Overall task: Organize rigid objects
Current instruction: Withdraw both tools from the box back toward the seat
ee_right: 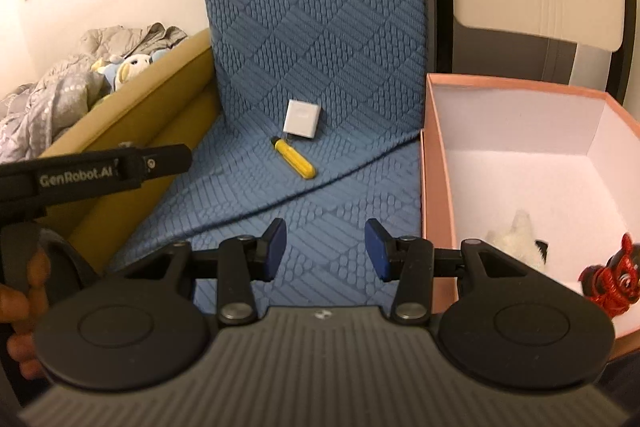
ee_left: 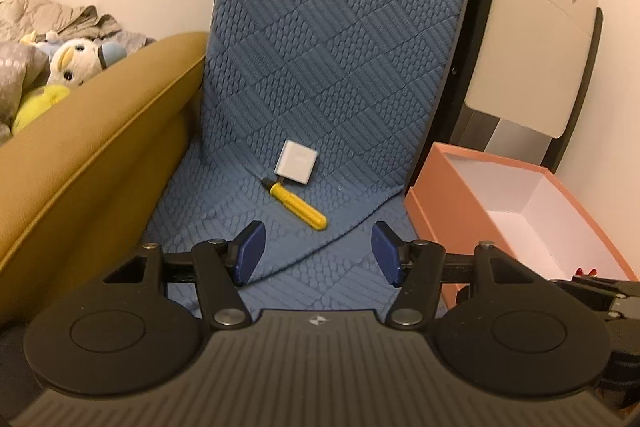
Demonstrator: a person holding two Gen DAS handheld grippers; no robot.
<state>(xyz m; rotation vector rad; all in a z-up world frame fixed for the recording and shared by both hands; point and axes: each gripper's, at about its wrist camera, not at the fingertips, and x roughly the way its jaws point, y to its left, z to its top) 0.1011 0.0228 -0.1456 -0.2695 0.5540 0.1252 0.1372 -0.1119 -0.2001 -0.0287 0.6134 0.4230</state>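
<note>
A yellow screwdriver handle lies on the blue quilted mat, with a small white square box touching its far end. Both also show in the right wrist view: the yellow handle and the white box. My left gripper is open and empty, just short of the yellow handle. My right gripper is open and empty, farther back over the mat. A pink open box stands to the right, holding a red figure and a white plush.
A mustard sofa arm borders the mat on the left, with plush toys and bedding behind it. A folded beige table leans on the wall behind the pink box. The left gripper's body shows at the right view's left edge.
</note>
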